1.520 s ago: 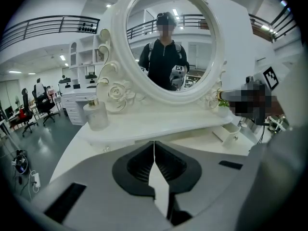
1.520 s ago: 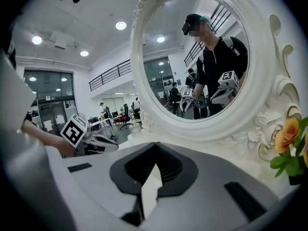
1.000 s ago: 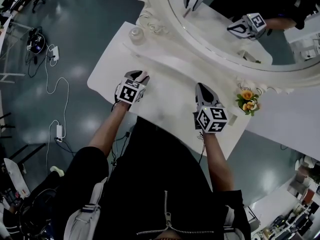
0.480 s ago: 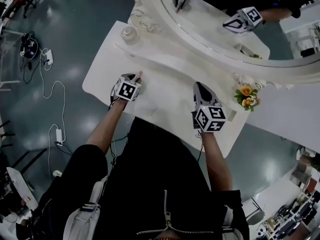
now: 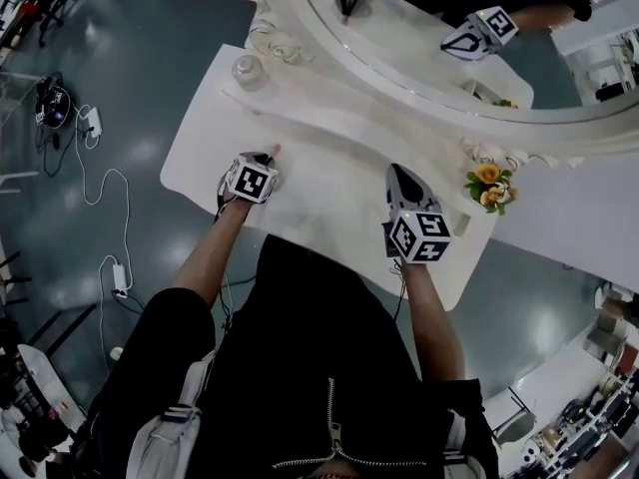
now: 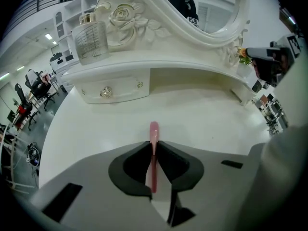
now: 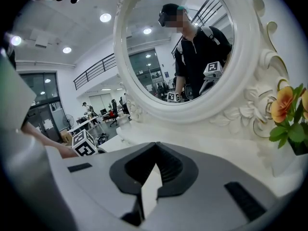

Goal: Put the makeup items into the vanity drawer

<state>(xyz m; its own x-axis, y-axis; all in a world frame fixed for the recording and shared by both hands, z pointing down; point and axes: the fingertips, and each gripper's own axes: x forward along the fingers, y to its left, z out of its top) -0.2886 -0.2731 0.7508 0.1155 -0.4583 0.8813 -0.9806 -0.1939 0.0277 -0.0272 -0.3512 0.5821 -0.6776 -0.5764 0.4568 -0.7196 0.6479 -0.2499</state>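
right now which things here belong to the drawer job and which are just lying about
Job: pink makeup stick; left gripper, jaws just closed on it; vanity drawer, shut.
Lying about: glass bottle; flowers; mirror; right gripper, shut, empty.

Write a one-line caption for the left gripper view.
Left gripper, jaws just closing, pinches a pink makeup stick on the vanity top.

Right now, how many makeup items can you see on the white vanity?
2. A slim pink makeup stick pinched in the left gripper, whose jaws have just been closing, at the tabletop; a clear glass bottle on the upper shelf. More may be hidden.
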